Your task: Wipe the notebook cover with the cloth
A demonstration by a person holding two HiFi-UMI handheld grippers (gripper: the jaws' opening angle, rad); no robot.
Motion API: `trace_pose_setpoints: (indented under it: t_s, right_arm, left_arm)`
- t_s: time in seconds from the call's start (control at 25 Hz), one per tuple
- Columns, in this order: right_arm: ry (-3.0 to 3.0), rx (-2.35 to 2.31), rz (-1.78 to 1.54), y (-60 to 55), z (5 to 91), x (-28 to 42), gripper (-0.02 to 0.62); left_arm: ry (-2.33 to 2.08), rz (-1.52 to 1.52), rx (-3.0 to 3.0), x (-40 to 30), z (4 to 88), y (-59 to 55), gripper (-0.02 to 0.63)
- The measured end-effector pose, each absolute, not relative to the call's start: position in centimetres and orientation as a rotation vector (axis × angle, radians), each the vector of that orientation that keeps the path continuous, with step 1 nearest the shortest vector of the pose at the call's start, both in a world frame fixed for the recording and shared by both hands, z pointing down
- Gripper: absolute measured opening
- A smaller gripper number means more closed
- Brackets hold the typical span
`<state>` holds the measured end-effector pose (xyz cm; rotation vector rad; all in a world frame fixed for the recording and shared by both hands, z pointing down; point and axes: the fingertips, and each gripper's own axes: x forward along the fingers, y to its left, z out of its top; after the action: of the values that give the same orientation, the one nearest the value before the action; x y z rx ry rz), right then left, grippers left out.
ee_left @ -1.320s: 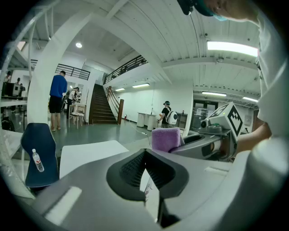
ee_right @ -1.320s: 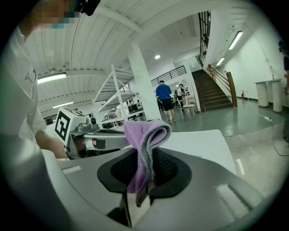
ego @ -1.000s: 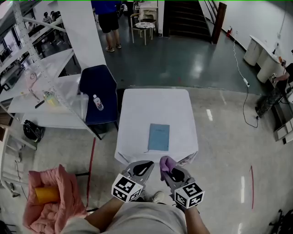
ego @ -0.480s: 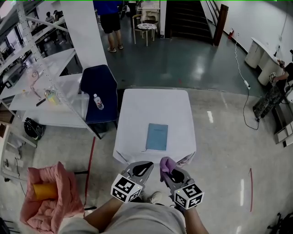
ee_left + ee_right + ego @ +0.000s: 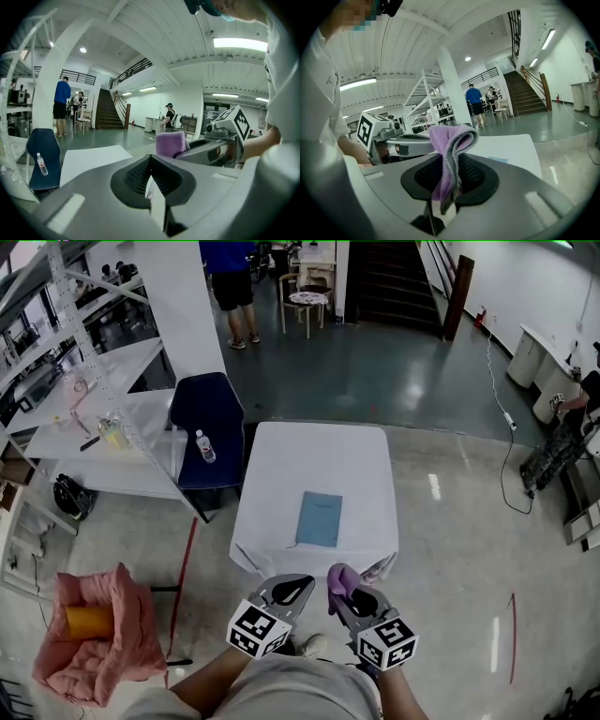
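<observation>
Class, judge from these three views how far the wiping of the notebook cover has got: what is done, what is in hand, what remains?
Done: the purple cloth is clamped in the right gripper. In hand: both grippers hang short of the table, the left gripper shut and empty. Left: reaching the blue notebook, which lies flat and untouched, and wiping its cover.

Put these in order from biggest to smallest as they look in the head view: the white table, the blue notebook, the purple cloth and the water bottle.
1. white table
2. blue notebook
3. purple cloth
4. water bottle
The last two look close, and the cloth sits nearer the camera, so their order is unsure.
</observation>
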<state>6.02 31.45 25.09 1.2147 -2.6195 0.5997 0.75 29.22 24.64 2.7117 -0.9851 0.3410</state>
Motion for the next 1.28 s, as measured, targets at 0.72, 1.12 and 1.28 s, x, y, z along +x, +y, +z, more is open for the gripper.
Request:
trace_pose_setpoints:
  t_s: [0.72,1.12,1.28]
  right_arm:
    - [-2.617,1.224,0.599,29.1,25.8,7.2,0.107]
    - [-2.584,1.240,0.587,22.4,26.3,7.2,0.107]
    - [-2.570,1.266,0.593,18.6,26.5,7.1,0.107]
  left_arm:
    - [-1.004,0.337,2.703,1.0,25.1,26.6,0.000]
    - [-0.972,0.291,2.704,1.4,25.7,19.6,0.001]
    - [-0.961,0.287,2.714,1.0,25.6,15.4,0.000]
